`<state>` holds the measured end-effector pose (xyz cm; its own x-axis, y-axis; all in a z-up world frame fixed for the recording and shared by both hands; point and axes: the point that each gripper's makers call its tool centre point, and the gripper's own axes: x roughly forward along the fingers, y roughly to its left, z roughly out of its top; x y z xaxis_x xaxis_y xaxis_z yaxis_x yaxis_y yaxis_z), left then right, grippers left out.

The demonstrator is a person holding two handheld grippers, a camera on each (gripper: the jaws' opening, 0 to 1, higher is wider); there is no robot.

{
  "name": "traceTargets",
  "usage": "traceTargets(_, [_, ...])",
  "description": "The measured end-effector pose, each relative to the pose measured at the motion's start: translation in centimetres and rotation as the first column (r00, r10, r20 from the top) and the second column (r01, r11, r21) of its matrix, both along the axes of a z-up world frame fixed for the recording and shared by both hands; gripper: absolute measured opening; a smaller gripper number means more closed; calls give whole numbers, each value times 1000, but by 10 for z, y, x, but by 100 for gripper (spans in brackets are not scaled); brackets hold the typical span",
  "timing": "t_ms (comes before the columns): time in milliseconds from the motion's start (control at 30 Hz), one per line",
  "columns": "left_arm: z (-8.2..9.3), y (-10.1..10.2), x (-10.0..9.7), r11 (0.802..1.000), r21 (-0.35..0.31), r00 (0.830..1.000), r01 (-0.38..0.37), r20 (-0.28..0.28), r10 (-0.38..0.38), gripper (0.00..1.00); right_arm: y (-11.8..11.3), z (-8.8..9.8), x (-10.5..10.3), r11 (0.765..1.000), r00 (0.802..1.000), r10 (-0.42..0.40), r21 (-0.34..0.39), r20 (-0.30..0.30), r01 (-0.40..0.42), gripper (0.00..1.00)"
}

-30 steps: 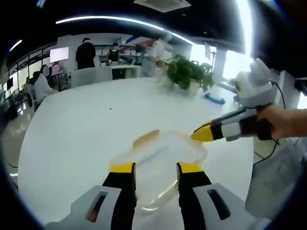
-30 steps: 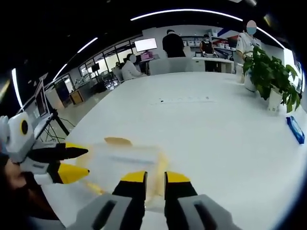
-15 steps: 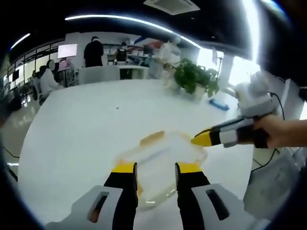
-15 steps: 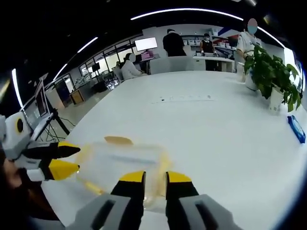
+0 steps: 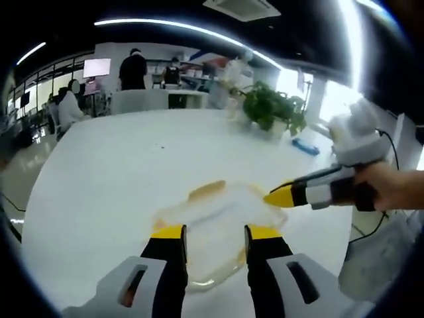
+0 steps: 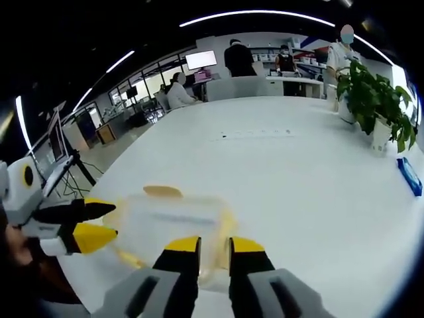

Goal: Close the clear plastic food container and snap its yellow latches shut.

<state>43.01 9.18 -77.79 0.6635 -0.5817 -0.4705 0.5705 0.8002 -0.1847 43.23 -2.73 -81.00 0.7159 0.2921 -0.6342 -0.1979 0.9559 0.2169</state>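
two grippers frame the clear container (image 5: 215,228), which sits on the white table (image 5: 106,179) just past my left gripper (image 5: 213,233). against half a second back i see little change: in the left gripper view the right gripper's yellow tip (image 5: 281,194) sits at the container's far-right corner as before; in the right gripper view the left gripper (image 6: 93,224) has edged slightly toward the container (image 6: 173,222). left jaws stand apart, holding nothing, the container's near edge between them. right gripper (image 6: 214,244) jaws show a narrow gap over the container's near rim; grip on it, cannot tell. one yellow latch (image 6: 162,192) sticks out on the far side. the left gripper view adds a hand (image 5: 391,187) on the right gripper. potted plant (image 6: 374,99) and blue object (image 6: 409,175) stand well apart.
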Motion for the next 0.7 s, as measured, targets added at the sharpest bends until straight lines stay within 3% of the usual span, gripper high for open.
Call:
traceTargets(200, [1, 6, 2, 999, -4, 999, -32, -2, 32, 33, 1, 0, 1, 1000, 1000, 2, 0, -1, -2, 14])
traceTargets(333, [4, -1, -1, 999, -47, 1000, -21, -24, 20, 32, 1, 0, 1, 1000, 1000, -1, 1, 1, 1, 14])
traceTargets(467, [6, -7, -3, 999, -37, 1000, -27, -11, 26, 36, 2, 0, 1, 1000, 1000, -2, 0, 0, 2, 14])
traceTargets(533, [6, -9, -3, 997, -62, 999, -45, -25, 43, 35, 1, 0, 1, 1000, 1000, -2, -2, 0, 2, 14])
traceTargets(700, [-3, -20, -7, 994, -101, 996, -46, -77, 38, 43, 2, 0, 1, 1000, 1000, -7, 3, 1, 7, 14])
